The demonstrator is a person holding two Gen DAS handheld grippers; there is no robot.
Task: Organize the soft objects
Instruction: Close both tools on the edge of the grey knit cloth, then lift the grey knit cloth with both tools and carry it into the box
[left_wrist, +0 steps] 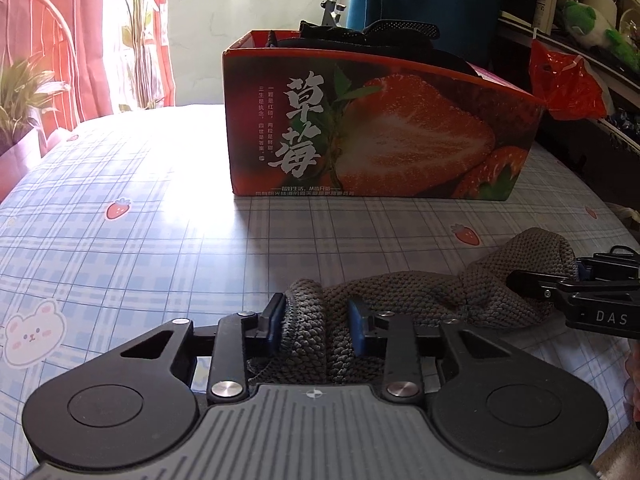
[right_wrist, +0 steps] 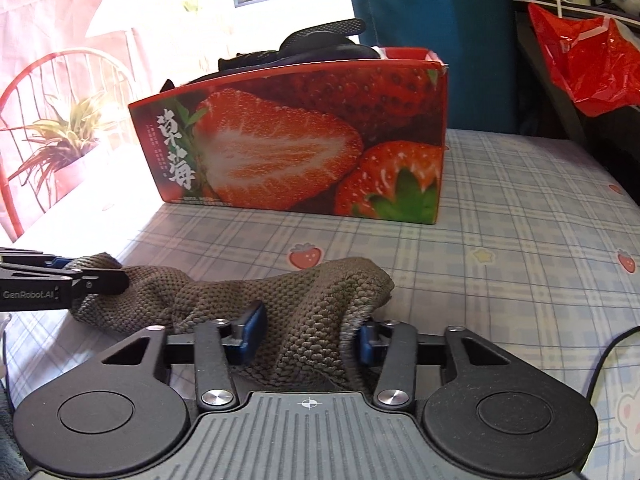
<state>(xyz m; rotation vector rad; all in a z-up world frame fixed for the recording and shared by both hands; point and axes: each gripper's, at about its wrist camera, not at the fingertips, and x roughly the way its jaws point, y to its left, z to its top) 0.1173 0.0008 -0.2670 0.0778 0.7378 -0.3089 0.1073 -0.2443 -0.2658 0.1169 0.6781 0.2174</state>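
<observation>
Knit cloth held at both ends, box waiting behind

Knit cloth (left_wrist: 400, 300), a grey-brown soft piece, lies bunched on the plaid sheet of the bed (left_wrist: 140, 240) near its front edge, with each end caught in one tool. The left tongs (left_wrist: 318, 322) are clamped on one gathered end, blue pads pressing in from both sides. The right tongs (right_wrist: 308, 332) are clamped on the other end, where the weave bulges up between the pads. Between the two grips the cloth sags in loose folds and touches the sheet.

Behind it, toward the far edge of the bed, stands the strawberry box (left_wrist: 380, 128), open at the top, with dark fabric items (left_wrist: 372, 36) already heaped above its rim.

The step in hand looks like straightening or folding the cloth before it goes into the box. To do it well, I would judge that both grips should hold firm while the hands draw gently apart, enough to take out the sag without stretching the knit. Lifting evenly should keep the middle from dragging on the sheet. The box is already full, so a compact fold will probably sit better than a loose drop.
</observation>
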